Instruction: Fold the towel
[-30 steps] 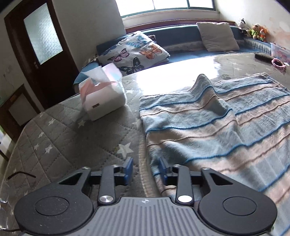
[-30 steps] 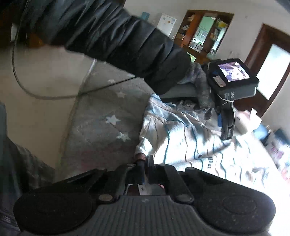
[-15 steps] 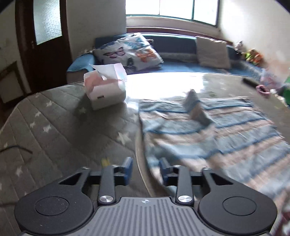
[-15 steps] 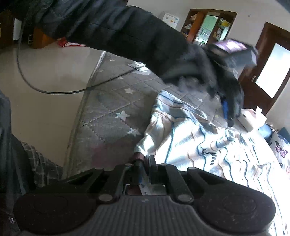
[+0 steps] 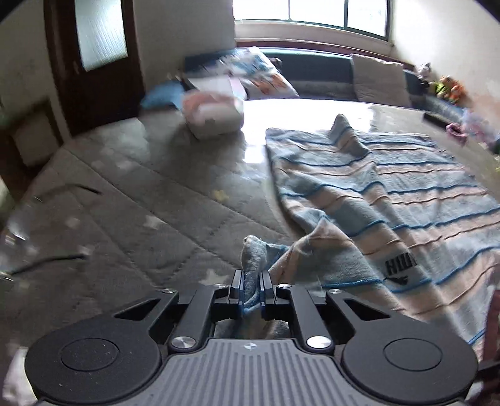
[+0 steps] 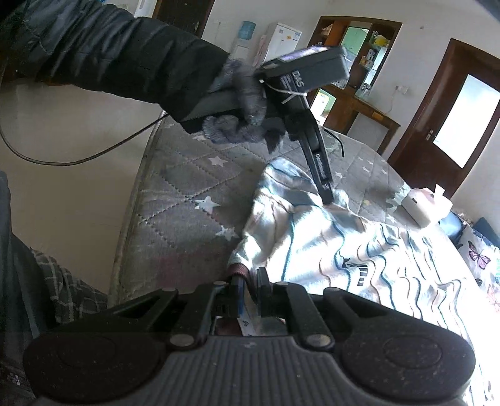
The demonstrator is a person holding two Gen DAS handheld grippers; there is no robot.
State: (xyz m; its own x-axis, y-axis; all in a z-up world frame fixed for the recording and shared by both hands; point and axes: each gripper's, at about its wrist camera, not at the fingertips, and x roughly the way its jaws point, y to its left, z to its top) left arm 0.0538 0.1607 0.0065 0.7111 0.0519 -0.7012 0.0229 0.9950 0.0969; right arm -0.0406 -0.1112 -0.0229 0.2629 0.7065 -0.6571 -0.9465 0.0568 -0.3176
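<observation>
Left wrist view: the left claw (image 5: 251,287) is clamped on a corner of the striped towel (image 5: 390,200), which lies spread on the quilted table (image 5: 140,193); a tissue box (image 5: 214,117) stands beyond, well apart.

Right wrist view: the right claw (image 6: 249,281) pinches another towel corner near the table edge; a gloved hand (image 6: 243,103) and dark sleeve (image 6: 118,53) cross overhead.

Quilted grey cover with white stars, in a lived-in room.

A tissue box (image 5: 215,116) sits on the star-quilted cover (image 5: 150,200), blurred in the left view. Beyond it a sofa (image 5: 315,78) under the window (image 5: 312,14) carries a butterfly cushion (image 5: 259,75) and a plain cushion (image 5: 379,78). A dark door (image 6: 453,118) with frosted glass stands behind, and a black cable (image 6: 62,156) trails over the floor.
</observation>
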